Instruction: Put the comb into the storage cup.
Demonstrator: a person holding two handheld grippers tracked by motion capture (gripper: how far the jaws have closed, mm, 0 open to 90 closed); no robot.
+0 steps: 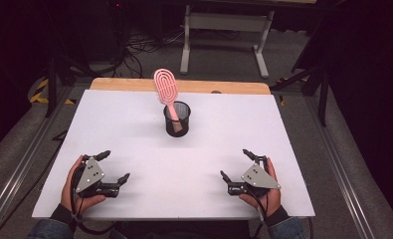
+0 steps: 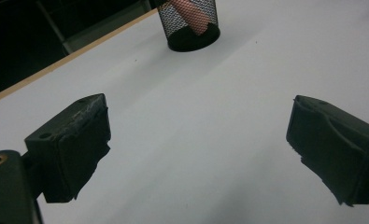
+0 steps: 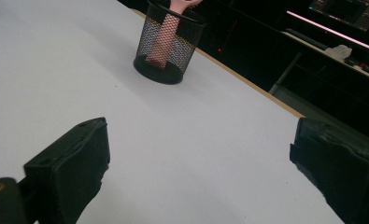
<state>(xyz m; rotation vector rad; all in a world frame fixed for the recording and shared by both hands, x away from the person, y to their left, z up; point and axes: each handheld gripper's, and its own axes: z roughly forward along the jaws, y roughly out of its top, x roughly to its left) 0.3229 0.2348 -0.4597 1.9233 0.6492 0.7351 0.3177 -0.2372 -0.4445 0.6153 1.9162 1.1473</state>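
Pink hairbrush (image 1: 166, 89) stands handle-down in black mesh cup (image 1: 177, 119), mid-table toward the far edge; head sticks out above the rim and leans left/back. Cup sits upright on white table (image 1: 134, 129), alone.

L gripper (image 1: 115, 167) near front-left corner, jaws spread wide, nothing between them. R gripper (image 1: 235, 163) near front-right, same: jaws wide apart, empty. Both well apart from the cup, both aimed roughly at it.

Risks from here, judgement only:
- Cup looks light and the brush is top-heavy w/ a lean, so a sideways knock on the head would likely tip the whole thing.
- Pulling the brush at an angle could drag the handle against the mesh wall and lift or slide the cup; other gripper prob. needs to steady the rim.
- Slotted head = poor bite for the pads; the neck looks the safer grab.
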